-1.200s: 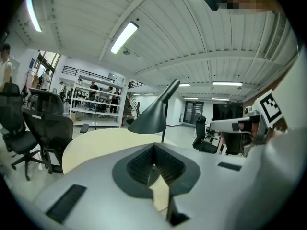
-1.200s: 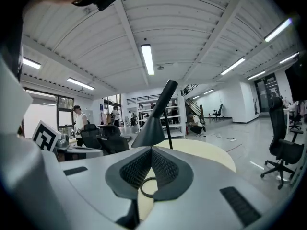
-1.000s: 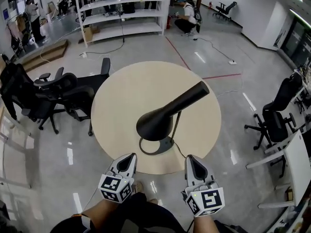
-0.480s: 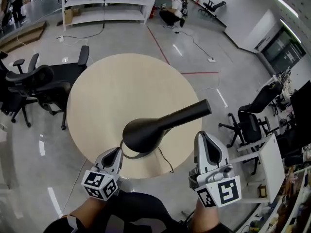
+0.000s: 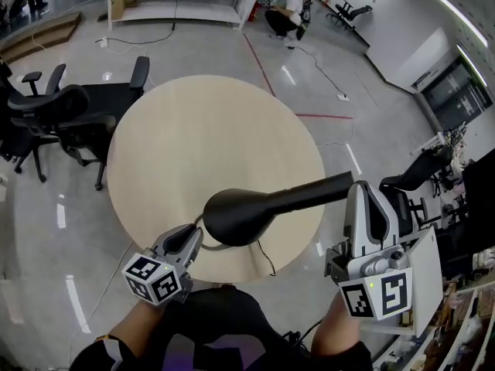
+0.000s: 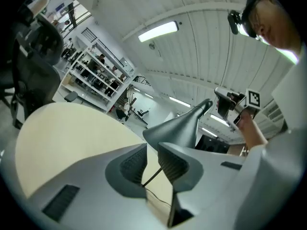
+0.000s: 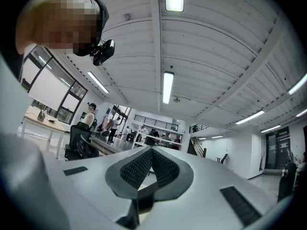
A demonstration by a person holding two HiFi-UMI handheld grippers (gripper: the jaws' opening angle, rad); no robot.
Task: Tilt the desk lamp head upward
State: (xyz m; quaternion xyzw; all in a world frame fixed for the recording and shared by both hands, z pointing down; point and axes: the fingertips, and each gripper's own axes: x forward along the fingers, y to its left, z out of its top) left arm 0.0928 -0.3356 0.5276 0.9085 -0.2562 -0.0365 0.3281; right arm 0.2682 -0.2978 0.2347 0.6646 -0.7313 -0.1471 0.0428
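The tilting apparently hasn't begun, though the steep view hides the angle. The lamp head (image 5: pixel 247 211) hangs ungripped over the tabletop's (image 5: pixel 193 130) near edge. The left claw (image 5: pixel 192 236), lower left, is slightly spread and empty. The right claw (image 5: pixel 363 188), at the right, is pressed together.

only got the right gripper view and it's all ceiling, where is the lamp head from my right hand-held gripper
observer: the lamp head has its narrow end just left of the right hand-held gripper, outside its shut jaws.
operator: and the left one
observer: the left hand-held gripper sits low beside the wide shade end, jaws slightly apart, holding nothing.
operator: shade pointing where
observer: its wide end points toward the person, above the table near edge.
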